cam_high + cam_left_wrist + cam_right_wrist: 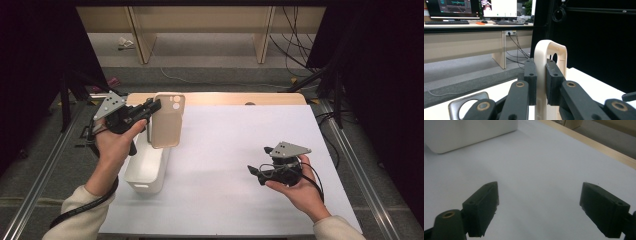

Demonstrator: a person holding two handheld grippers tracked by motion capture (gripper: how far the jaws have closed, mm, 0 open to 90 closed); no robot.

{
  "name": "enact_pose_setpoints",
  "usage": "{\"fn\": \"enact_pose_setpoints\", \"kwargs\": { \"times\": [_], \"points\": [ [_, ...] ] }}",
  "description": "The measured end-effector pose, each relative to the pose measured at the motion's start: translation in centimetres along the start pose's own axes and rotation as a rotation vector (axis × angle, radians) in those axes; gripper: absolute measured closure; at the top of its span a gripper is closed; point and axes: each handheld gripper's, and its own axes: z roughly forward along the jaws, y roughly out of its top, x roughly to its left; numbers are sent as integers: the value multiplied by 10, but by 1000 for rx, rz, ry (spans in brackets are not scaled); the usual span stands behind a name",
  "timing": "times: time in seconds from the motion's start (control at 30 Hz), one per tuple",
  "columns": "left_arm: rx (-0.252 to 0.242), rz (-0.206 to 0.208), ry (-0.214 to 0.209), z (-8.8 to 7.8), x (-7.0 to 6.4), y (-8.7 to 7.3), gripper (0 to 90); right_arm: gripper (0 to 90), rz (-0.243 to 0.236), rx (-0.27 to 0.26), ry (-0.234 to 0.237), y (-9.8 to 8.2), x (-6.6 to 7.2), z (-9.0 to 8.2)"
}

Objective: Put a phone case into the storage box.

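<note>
A beige phone case (167, 122) with round camera holes at its top is held upright in the air. My left gripper (152, 107) is shut on its left edge, over the far end of a white rectangular bin (147, 172). In the left gripper view the black pads (530, 75) press both sides of the phone case (540, 55), with my left gripper (541, 72) pointing level. My right gripper (260, 160) is held low over the white table sheet at the right, jaws wide apart. In the right gripper view my right gripper (539, 205) is open with nothing between its pads, and the bin (469, 132) lies ahead.
The white sheet (225, 150) covers a wooden table whose far edge (240, 98) shows bare. Metal rails run along both sides of the table, and black stands and cables are behind it. A grey metal ring plate (466, 106) lies below the left jaws.
</note>
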Motion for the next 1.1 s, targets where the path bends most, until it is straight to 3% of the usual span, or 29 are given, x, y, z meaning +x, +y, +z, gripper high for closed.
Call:
{"fn": "enact_pose_setpoints", "kwargs": {
  "times": [1.1],
  "points": [
    [-5,-3,59,-14,33,5,811,165,19,-4,0,-2,-3,-3]
  ]
}}
